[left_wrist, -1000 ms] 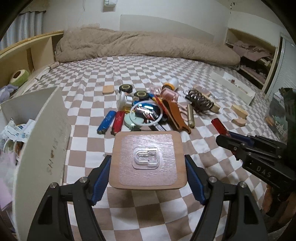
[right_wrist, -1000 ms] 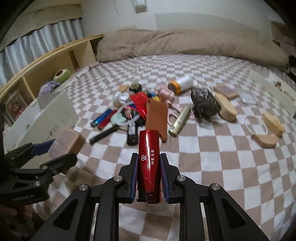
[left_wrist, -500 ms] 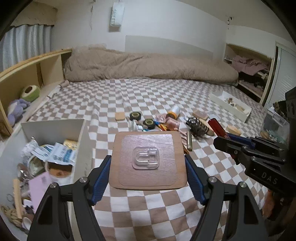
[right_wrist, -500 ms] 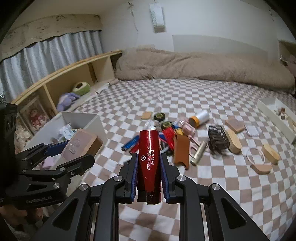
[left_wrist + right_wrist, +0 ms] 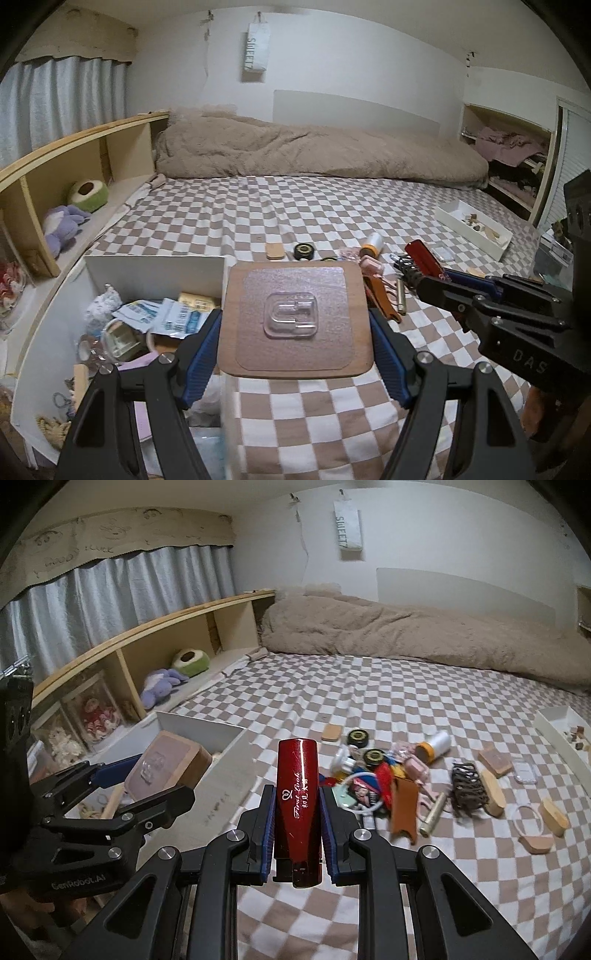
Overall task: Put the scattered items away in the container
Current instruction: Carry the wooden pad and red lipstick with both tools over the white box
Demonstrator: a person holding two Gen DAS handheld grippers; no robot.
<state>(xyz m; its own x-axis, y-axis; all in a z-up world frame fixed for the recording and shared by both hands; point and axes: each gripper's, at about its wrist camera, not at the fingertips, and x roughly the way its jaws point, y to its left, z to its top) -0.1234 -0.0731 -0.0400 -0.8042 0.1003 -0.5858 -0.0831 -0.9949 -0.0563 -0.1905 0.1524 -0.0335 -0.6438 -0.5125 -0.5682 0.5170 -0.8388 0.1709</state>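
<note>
Both tongs have come up off the bed since a second ago, and the white container (image 5: 155, 269) now shows at left. The left tongs (image 5: 295, 328) clamp the wooden square block (image 5: 295, 317) above the container's right wall. The right tongs (image 5: 297, 819) pinch the red lighter (image 5: 297, 797). The scattered pile (image 5: 388, 782) lies on the checkered bed (image 5: 406, 701) beyond.

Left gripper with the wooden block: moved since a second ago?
Yes. The left gripper holding the wooden block has risen and swung left toward the white box; the box's inside now shows, and the item pile sits farther off.
</note>
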